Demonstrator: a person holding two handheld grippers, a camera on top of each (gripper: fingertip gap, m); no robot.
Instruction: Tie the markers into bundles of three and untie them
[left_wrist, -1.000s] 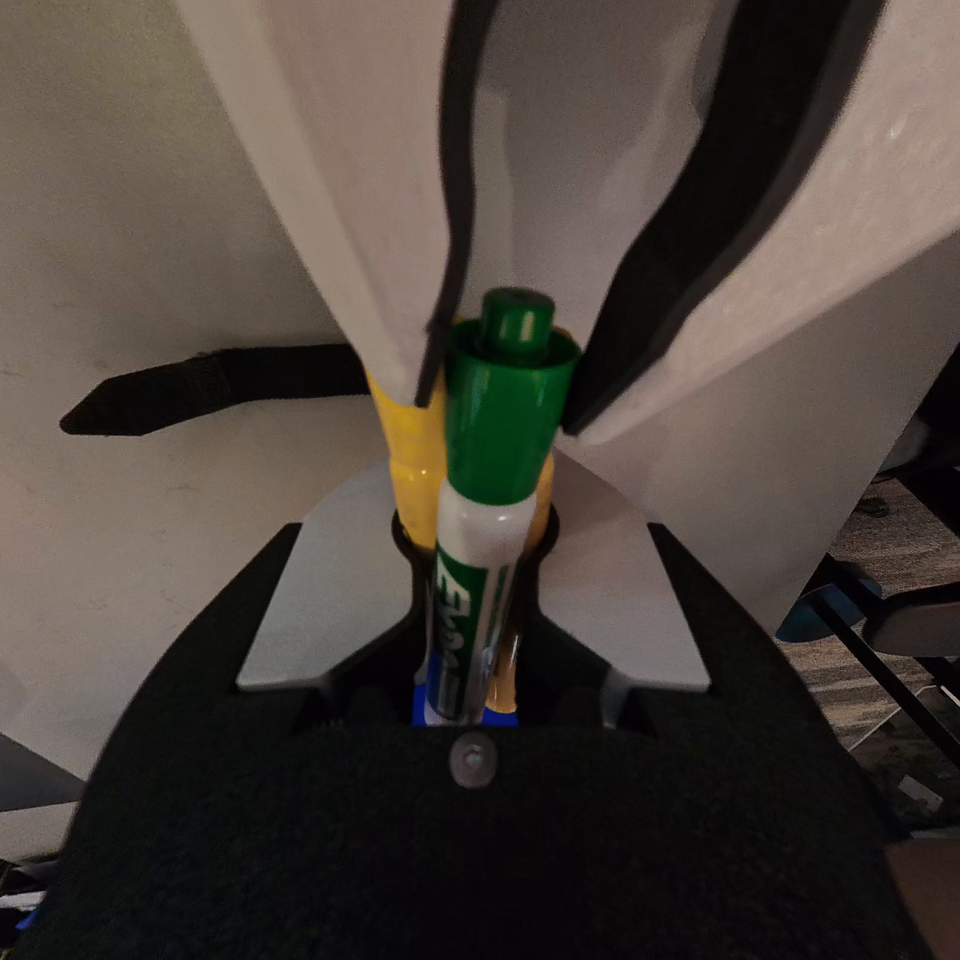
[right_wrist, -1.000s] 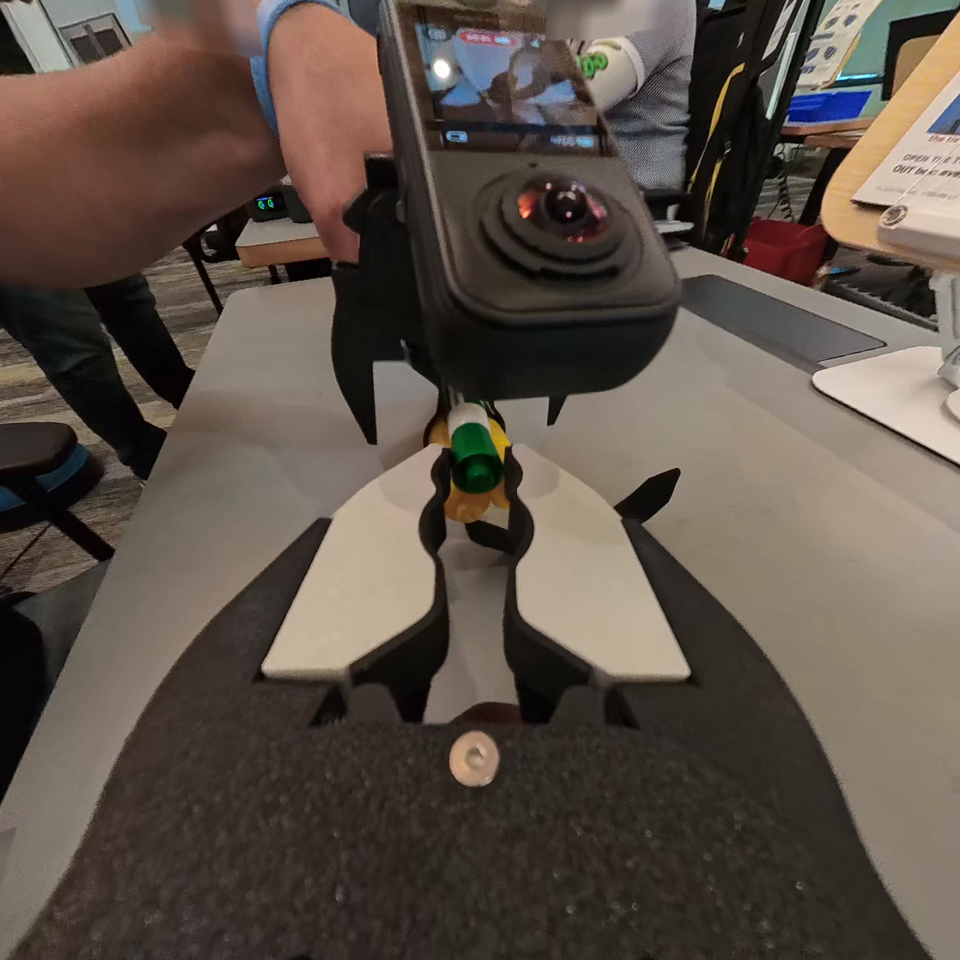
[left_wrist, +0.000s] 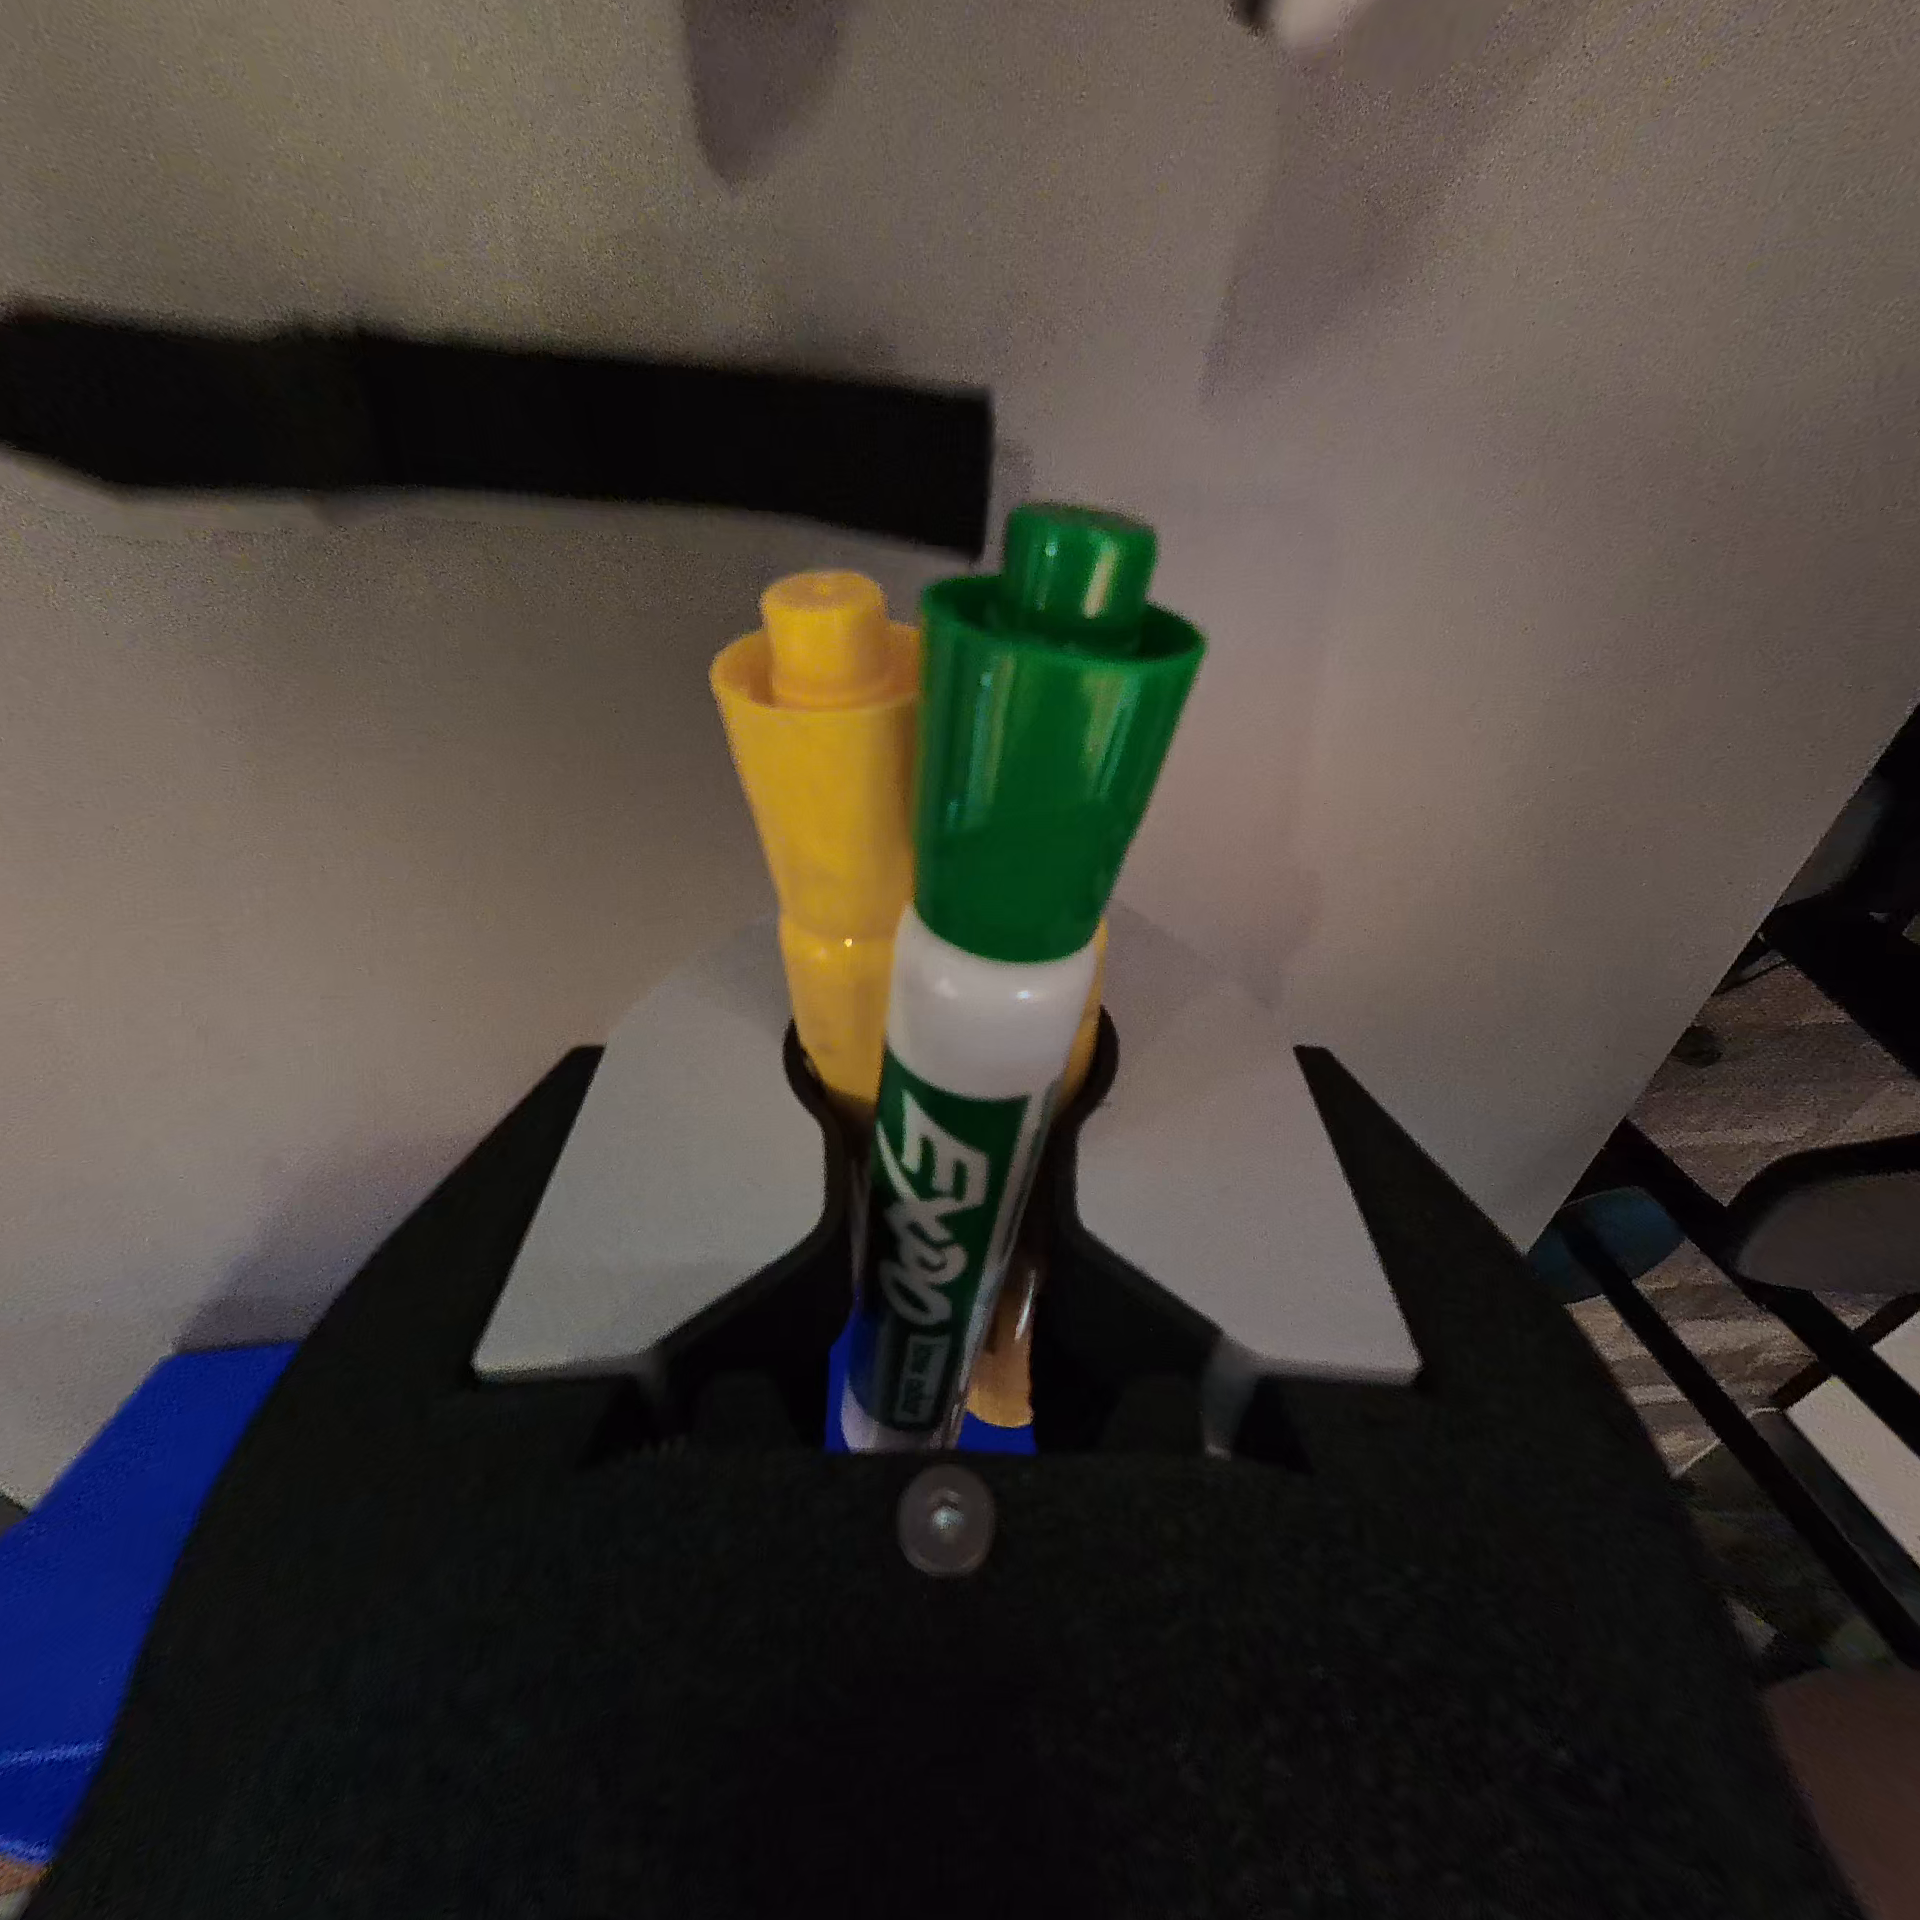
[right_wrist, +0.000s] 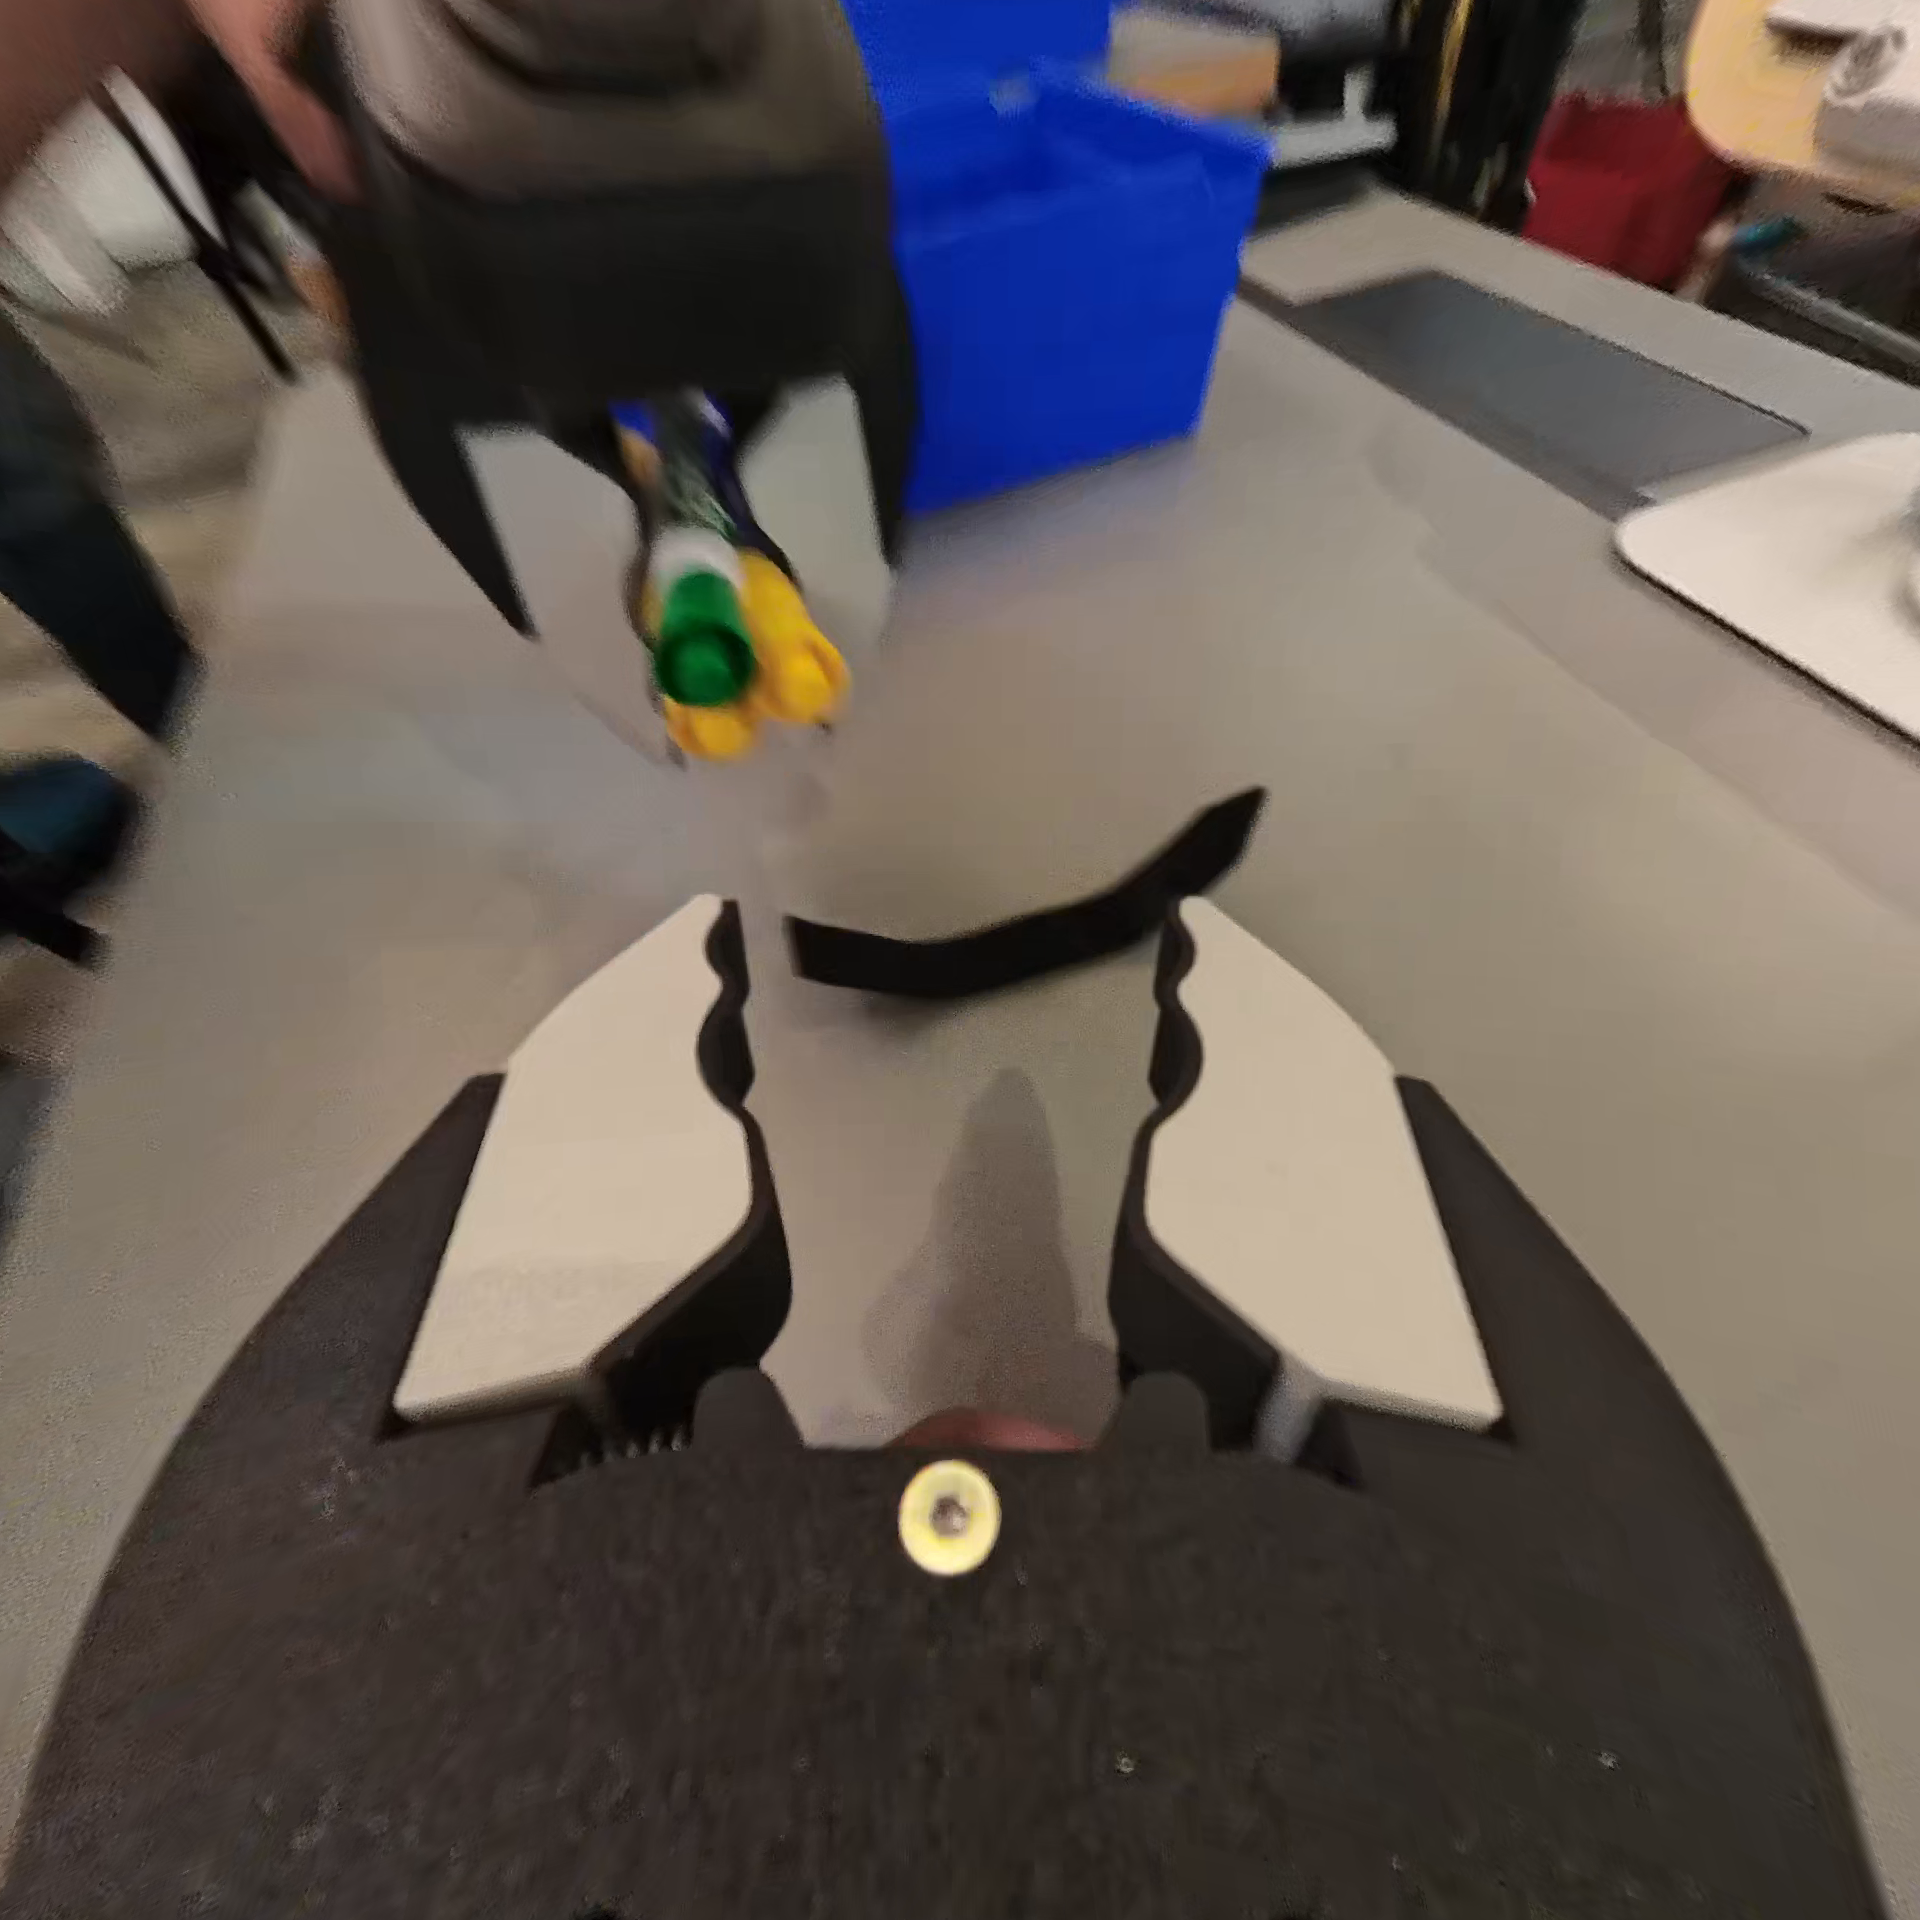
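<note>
so the left gripper is pinching three markers, a green marker and two yellow markers, lifted off the grey table. right gripper is spread wide and empty above the loose black strap. risk: with no strap on, the markers could splay or slip; the blurry view probably hides their lower ends.

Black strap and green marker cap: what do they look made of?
The black strap lying on the grey table looks like matte woven fabric, possibly hook-and-loop: it curves limply and shows no shine. The green marker cap, held in the left hand-held gripper, looks like glossy moulded plastic, with bright highlights along its side.
</note>
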